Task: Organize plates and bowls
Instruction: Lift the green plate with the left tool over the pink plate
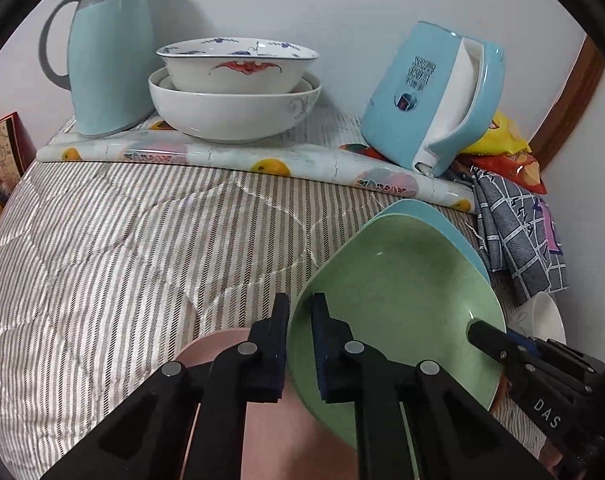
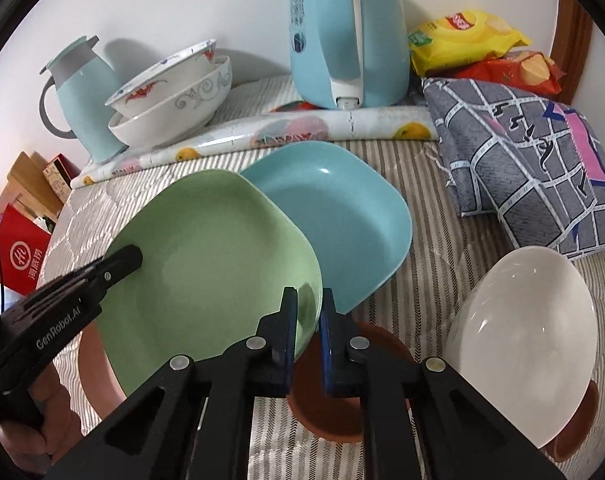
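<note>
Gripping green plate [image 1: 398, 304] rims | left claw [image 1: 300, 344], right claw [image 2: 308, 340] clenched | bare cloth [image 1: 122, 248] leftward

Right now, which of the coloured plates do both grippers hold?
The green plate: the left gripper and the right gripper each have their jaws shut on its rim. The blue plate behind it is in neither gripper.

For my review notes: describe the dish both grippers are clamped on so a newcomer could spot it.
On the striped table cover, in front of the tall blue kettle, lies a cluster of squarish plates. The green plate overlaps the blue plate; it alone is pinched at opposite rims by the left gripper and right gripper.
</note>
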Motion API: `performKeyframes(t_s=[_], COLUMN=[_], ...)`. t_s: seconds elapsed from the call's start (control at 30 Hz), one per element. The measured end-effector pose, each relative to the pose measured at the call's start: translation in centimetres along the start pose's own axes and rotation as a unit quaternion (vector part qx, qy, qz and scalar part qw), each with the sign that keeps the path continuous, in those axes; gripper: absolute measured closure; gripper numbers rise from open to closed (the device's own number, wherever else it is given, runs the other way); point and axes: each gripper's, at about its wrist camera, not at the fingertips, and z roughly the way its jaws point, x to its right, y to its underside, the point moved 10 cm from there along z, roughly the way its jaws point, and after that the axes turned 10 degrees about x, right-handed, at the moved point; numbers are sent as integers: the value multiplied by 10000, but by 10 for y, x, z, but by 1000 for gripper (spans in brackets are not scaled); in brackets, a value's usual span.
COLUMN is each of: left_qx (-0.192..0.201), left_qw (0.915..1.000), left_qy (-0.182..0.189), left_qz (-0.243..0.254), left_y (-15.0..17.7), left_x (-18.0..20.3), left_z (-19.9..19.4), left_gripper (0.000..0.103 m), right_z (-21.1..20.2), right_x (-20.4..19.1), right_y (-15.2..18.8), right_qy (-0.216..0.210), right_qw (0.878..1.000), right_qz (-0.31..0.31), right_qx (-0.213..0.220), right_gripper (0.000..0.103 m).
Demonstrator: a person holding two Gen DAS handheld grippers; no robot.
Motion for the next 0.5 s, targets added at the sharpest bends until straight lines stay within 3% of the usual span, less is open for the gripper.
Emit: performKeyframes(t_s=[0.5], left_qx=[184], left_qw=[9997], left_qy=[-30], left_qz=[-158], left_y=[13], left_x=[-21], left_z=[-48], left_gripper=[92], right_z=[-42], right_x=[-27], right_y=[1], right_qy=[-20], right_qw=[9990], right_qz=[-263], right_qx=[361], right_gripper=[95])
